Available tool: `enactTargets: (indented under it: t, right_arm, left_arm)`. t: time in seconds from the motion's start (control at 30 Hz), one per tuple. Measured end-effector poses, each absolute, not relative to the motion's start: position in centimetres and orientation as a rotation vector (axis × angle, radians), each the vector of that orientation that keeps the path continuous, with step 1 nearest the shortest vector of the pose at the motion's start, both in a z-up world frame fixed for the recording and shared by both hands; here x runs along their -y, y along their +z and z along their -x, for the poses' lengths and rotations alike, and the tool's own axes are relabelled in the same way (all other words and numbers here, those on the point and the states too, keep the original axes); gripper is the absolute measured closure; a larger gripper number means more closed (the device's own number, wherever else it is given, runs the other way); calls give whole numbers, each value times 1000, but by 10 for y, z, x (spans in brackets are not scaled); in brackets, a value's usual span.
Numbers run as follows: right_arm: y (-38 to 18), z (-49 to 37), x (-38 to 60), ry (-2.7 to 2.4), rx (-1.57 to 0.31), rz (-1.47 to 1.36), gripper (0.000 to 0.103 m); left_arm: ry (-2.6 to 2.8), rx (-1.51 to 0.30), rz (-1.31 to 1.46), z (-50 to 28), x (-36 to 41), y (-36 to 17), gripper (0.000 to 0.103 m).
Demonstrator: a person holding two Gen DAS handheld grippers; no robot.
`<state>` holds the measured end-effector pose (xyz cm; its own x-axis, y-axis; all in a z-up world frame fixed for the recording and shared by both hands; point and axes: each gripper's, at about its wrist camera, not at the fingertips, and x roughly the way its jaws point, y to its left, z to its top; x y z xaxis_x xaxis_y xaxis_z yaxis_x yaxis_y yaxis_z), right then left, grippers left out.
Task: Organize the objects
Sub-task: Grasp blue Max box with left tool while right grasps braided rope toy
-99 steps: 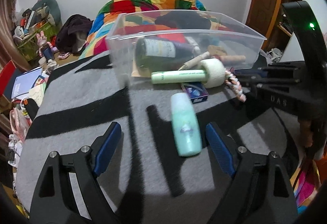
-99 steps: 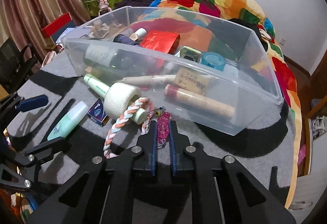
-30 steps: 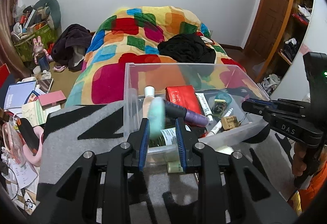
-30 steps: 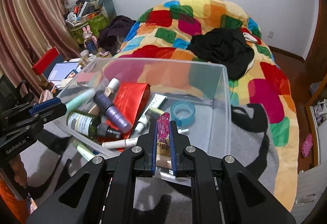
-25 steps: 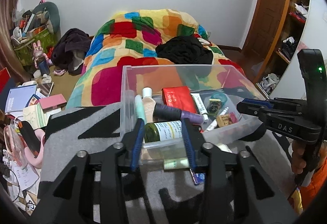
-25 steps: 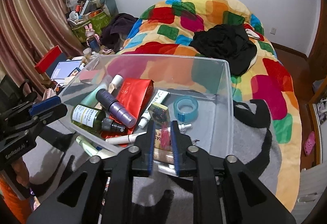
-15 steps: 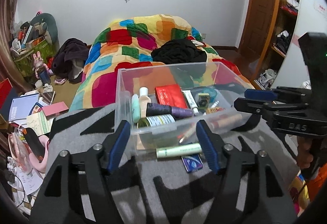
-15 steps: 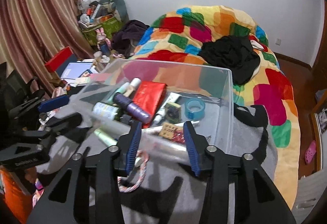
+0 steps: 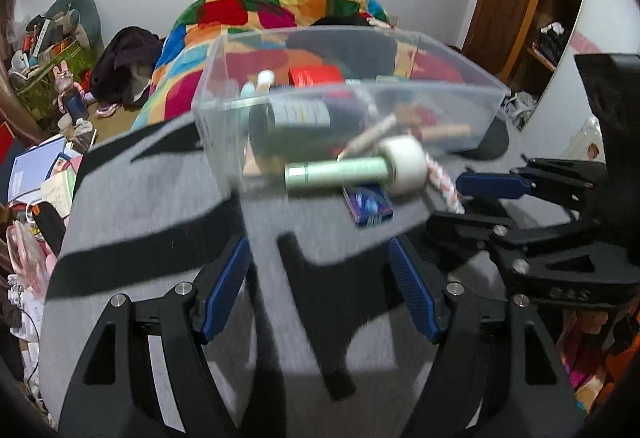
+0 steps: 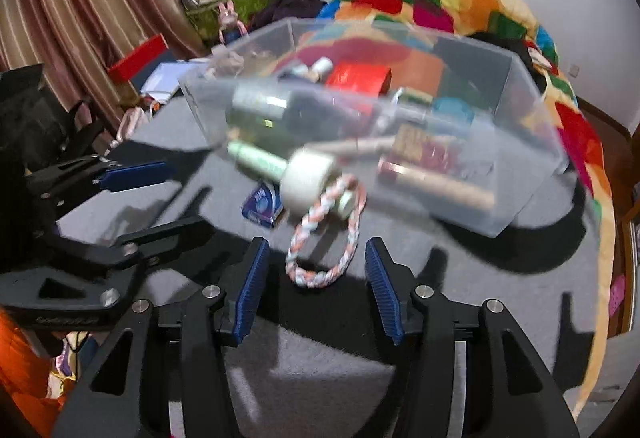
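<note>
Left wrist view: I look forward and steeply down along my left gripper [image 9: 320,290], close over the grey-and-black blanket [image 9: 152,206], facing the near wall of the clear bin [image 9: 344,118], with the bed beyond and a wooden door at far right. My right gripper [image 9: 472,198] enters from the right edge.

Right wrist view: I look down along my right gripper [image 10: 314,290] at a similar tilt, from further right, facing the bin's [image 10: 440,142] near right corner, curtains at far left. My left gripper [image 10: 160,198] enters from the left.

Shared: bin, blanket [image 10: 440,278], white roll [image 9: 404,166] [image 10: 308,178], braided rope ring [image 10: 324,234], bed.
</note>
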<state>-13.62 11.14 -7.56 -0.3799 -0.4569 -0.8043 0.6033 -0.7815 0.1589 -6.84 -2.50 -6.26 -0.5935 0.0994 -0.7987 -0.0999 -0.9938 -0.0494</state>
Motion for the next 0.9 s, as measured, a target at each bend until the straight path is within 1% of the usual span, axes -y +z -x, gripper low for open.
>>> enactTargets:
  t: [0.03,0.07,0.13,0.17,0.2,0.27,0.57,0.73,0.83,0.87,0.9]
  right_arm:
    - [-80,136,-111,-2173,-214,-1207,57]
    - [-81,135,-112,-2179,-208,-1208,59]
    - [-79,135,-114,-2192,-199,-1202,71]
    - [-78,135,-115,-2187,-185,-1202,79]
    - [-78,135,-118,-2184,-171,-1203,84]
    - [-76,135,-122,-2195,-162,-1196,90]
    - [-63,130,-146,-2255,-108,-1153,95]
    - [-50,131,-162,-2292,-44,-1121,95]
    - [-44,133,-168,-2303,-10,-1104,95]
    - [-43,133,-170,-2305,-2,-1101,95]
    - [-42,133,-171,-2307,7,-1098,95]
  left_arm:
    - [2706,-1,1364,66,25,-64,31]
    - [2704,1,1369,65,25,-65,31]
    - [2704,6,1369,64,25,-65,31]
    - [2704,7,1368,65,25,-65,31]
    - [2705,9,1368,66,24,-65,31]
    - [2700,15,1368,71,22,-64,31]
    - [2690,-23,1410,97,5,-68,31]
    - [2668,-35,1439,109,-1,-70,31]
    - [2653,-80,1455,114,-9,-74,36]
    - [2647,-100,1464,116,-12,-77,42]
    - [2640,-107,1469,117,-14,-79,45]
